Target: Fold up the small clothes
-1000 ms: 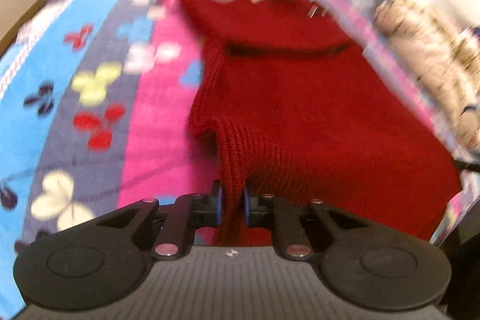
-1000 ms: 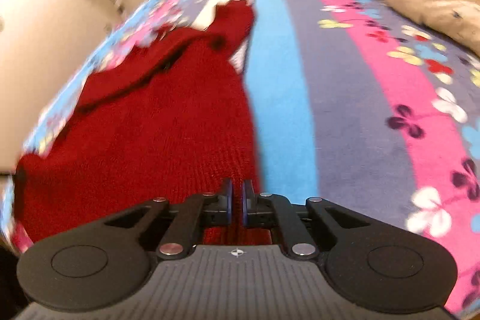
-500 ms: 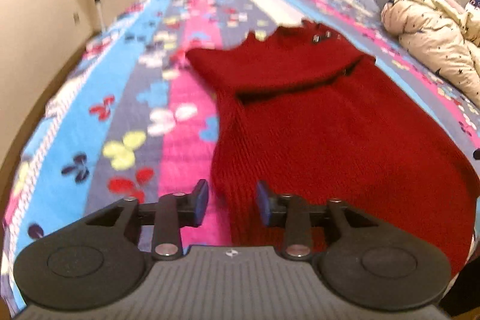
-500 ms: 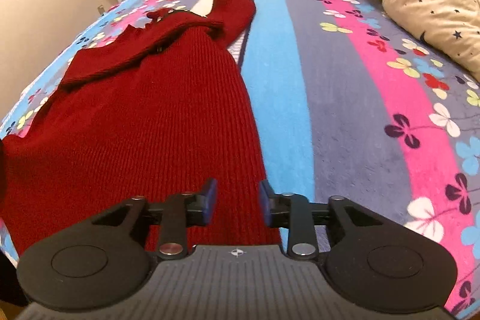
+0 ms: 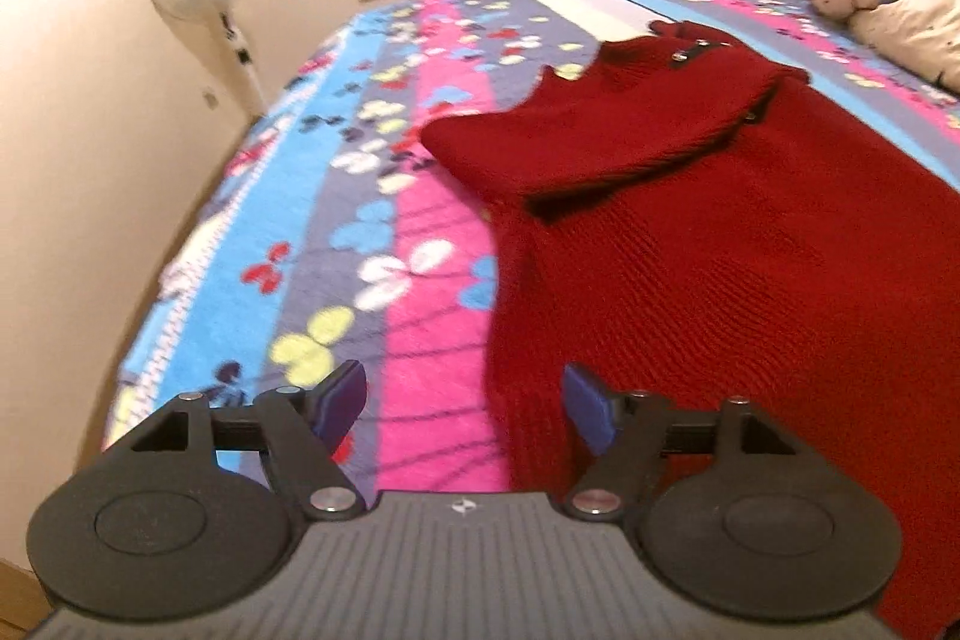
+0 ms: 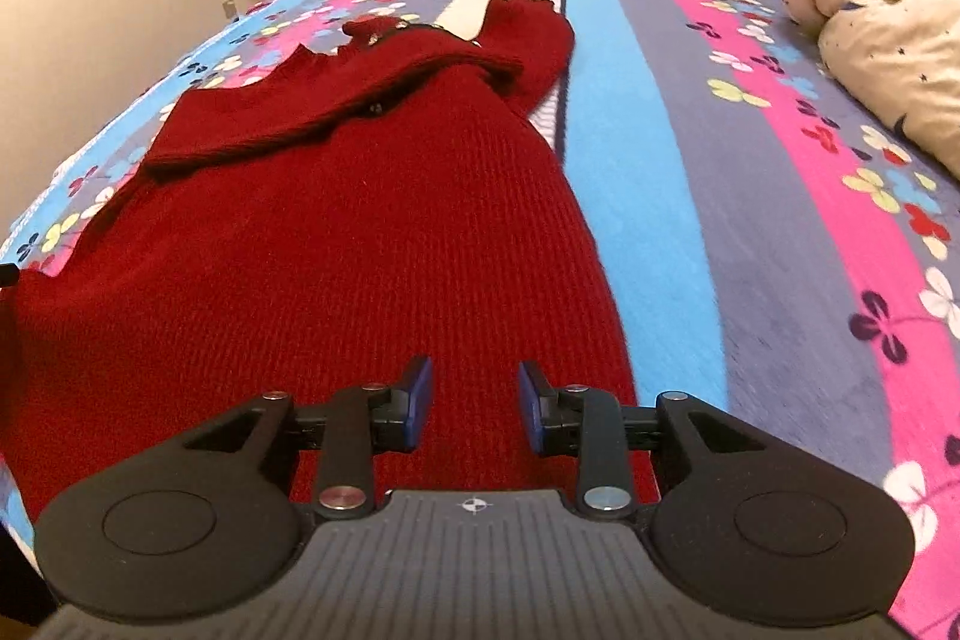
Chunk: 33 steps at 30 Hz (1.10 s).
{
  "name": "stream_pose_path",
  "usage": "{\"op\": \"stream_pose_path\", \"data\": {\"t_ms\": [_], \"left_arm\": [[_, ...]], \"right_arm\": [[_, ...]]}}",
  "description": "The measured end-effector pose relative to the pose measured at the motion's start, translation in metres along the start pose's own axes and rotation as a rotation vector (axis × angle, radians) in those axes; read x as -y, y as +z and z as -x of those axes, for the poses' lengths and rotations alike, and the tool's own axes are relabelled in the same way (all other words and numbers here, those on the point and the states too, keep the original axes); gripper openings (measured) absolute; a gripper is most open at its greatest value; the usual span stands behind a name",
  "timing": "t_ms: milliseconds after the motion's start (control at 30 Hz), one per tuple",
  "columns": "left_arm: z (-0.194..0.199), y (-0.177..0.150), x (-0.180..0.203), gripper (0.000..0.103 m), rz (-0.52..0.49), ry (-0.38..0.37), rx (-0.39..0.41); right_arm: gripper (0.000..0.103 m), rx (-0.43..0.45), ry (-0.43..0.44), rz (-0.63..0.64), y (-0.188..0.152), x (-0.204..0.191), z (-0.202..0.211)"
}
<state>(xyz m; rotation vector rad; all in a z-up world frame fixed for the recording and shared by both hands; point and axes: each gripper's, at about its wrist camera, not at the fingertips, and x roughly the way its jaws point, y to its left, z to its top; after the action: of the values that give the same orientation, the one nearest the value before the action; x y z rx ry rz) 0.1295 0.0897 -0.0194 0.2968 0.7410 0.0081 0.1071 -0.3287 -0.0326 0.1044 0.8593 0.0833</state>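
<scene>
**Mara:** Both grippers have let go of the hem since a second ago. Back then each pair of pads was pinched on the red knit; now the left gripper (image 5: pixel 462 409) stands wide, its jaws having just been opening, and the right gripper (image 6: pixel 474 403) has parted to a narrower gap and stopped there. Nothing sits between either pair of pads.

**Jon:** So where does the red sweater (image 6: pixel 336 232) lie?

**Mara:** Flat on the bed (image 6: pixel 750 232), hem at the near edge, collar towards the far edge, one sleeve (image 5: pixel 576 148) folded across the chest. Its left side runs along the pink stripe, its right side along the blue one. The star-print duvet (image 6: pixel 888 4) is well apart, by the right edge.

**Jon:** What would make the next bit go well?

**Mara:** I'd judge the spread is done and a fold comes next. Take the knit at a side edge, through both layers, since this weave stretches and a shallow pinch would drag one layer only. Lift low and lay it over evenly, so the folded sleeve isn't disturbed.

**Jon:** And the hands?

**Mara:** Each gripper points forward and downward over the near edge. The left one straddles the sweater's left border, half over bare blanket; the right one hangs over the hem, just inside the right border.
</scene>
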Motion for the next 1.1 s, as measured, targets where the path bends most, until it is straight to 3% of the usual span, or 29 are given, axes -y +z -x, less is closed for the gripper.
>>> {"op": "stream_pose_path", "data": {"t_ms": [167, 267, 500, 667, 733, 900, 1100], "left_arm": [[-0.003, 0.006, 0.011, 0.078, -0.045, 0.050, 0.027], [-0.004, 0.009, 0.019, 0.078, -0.062, 0.065, 0.061], [-0.005, 0.019, 0.022, 0.078, 0.012, 0.098, 0.126], [-0.008, 0.024, 0.031, 0.078, -0.012, 0.071, 0.137], [-0.013, 0.027, 0.037, 0.071, -0.018, 0.053, 0.117], [-0.035, 0.048, 0.070, 0.031, -0.013, -0.006, 0.093], [-0.070, 0.100, 0.127, 0.030, 0.024, -0.075, 0.088]], "right_arm": [[0.033, 0.036, -0.027, 0.027, 0.016, -0.012, -0.007], [0.040, 0.066, -0.054, 0.013, 0.026, -0.014, -0.010], [0.043, 0.116, -0.052, -0.064, 0.053, -0.010, -0.022], [0.043, 0.121, -0.048, -0.097, 0.072, -0.007, -0.039], [0.042, 0.105, -0.050, -0.106, 0.080, -0.005, -0.047], [0.042, 0.009, -0.080, -0.127, 0.098, 0.007, -0.072], [0.041, -0.145, -0.083, -0.192, 0.100, 0.028, -0.105]]}}
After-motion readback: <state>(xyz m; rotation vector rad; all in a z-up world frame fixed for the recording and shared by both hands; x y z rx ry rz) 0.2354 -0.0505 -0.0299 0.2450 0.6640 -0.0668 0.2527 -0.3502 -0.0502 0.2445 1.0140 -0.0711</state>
